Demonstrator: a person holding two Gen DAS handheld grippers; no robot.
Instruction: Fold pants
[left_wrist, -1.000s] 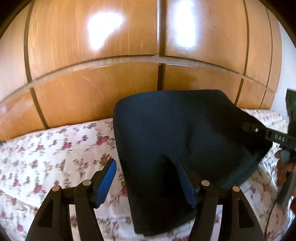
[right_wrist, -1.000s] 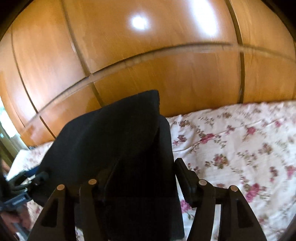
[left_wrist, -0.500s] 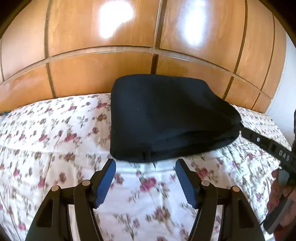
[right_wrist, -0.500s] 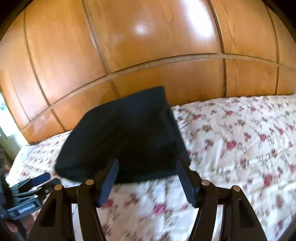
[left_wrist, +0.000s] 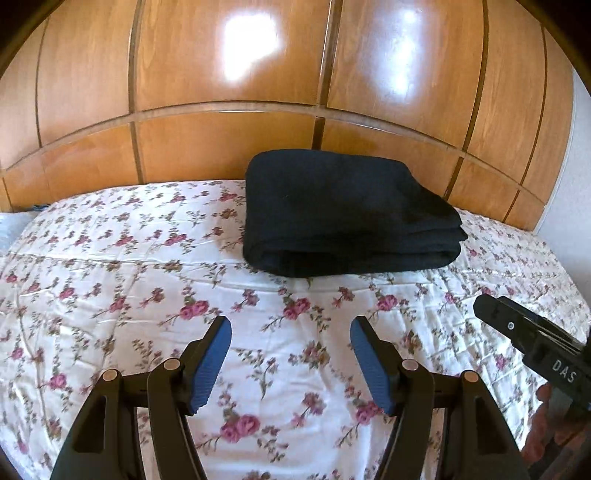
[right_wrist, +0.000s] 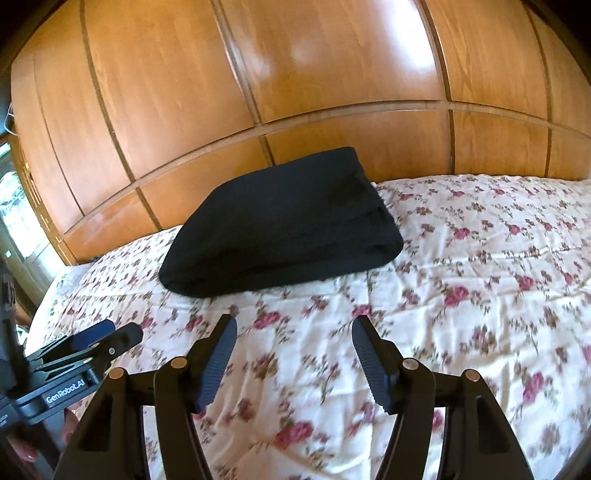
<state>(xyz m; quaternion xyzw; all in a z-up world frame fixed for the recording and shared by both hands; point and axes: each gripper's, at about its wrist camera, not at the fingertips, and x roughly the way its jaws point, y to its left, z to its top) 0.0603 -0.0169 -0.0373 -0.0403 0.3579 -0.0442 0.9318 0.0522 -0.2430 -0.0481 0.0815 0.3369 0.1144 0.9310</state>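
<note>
The black pants (left_wrist: 343, 214) lie folded in a thick stack on the floral bedspread (left_wrist: 110, 280), near the wooden headboard. They also show in the right wrist view (right_wrist: 284, 225). My left gripper (left_wrist: 291, 325) is open and empty, held back from the stack's near edge. My right gripper (right_wrist: 294, 325) is open and empty, also back from the stack. The right gripper's body (left_wrist: 532, 339) shows at the right edge of the left wrist view, and the left gripper (right_wrist: 107, 339) at the lower left of the right wrist view.
A glossy wooden headboard (left_wrist: 258, 140) rises right behind the pants. The floral bedspread (right_wrist: 480, 280) stretches wide to the right of the stack. A white wall (left_wrist: 569, 206) lies at the far right, a window (right_wrist: 14, 214) at the far left.
Both grippers let go of the pants and drew back toward me. The folded stack now rests on the bed, farther from both grippers.
</note>
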